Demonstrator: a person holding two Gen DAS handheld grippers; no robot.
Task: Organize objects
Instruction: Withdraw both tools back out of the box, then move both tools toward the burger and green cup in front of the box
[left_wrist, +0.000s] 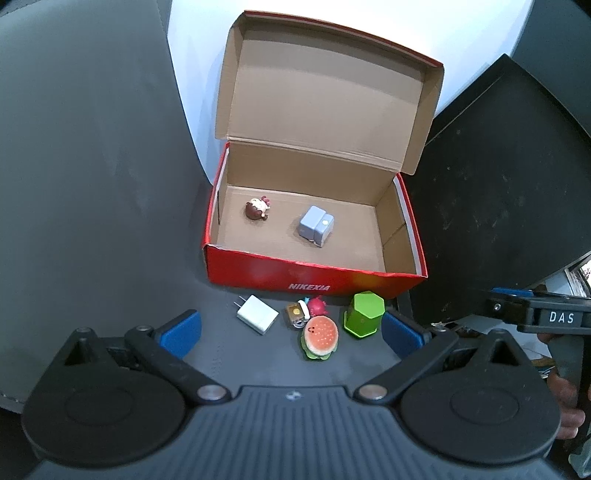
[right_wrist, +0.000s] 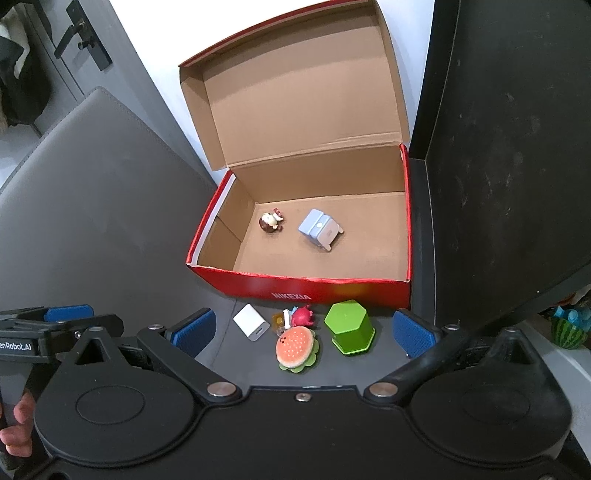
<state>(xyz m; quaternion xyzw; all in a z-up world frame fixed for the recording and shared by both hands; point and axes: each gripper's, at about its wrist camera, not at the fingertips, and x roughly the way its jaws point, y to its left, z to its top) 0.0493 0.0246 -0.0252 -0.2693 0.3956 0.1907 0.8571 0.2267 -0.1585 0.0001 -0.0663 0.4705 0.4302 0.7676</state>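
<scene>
An open red shoebox (left_wrist: 314, 275) (right_wrist: 306, 288) holds a small brown-haired figurine (left_wrist: 257, 208) (right_wrist: 270, 221) and a pale blue block toy (left_wrist: 316, 225) (right_wrist: 319, 229). In front of the box lie a white charger (left_wrist: 257, 314) (right_wrist: 251, 322), a small brown keychain (left_wrist: 295, 313), a red toy (left_wrist: 317, 305) (right_wrist: 303, 316), a burger toy (left_wrist: 320, 336) (right_wrist: 296, 347) and a green hexagonal cup (left_wrist: 364, 314) (right_wrist: 349, 326). My left gripper (left_wrist: 290, 334) is open and empty above these items. My right gripper (right_wrist: 303, 332) is open and empty over them too.
The items lie on a dark grey mat (left_wrist: 92, 221). A black panel (left_wrist: 498, 184) (right_wrist: 498, 166) stands at the right of the box. The box lid leans against a white wall (left_wrist: 195, 74). A watermelon toy (right_wrist: 569, 332) sits far right.
</scene>
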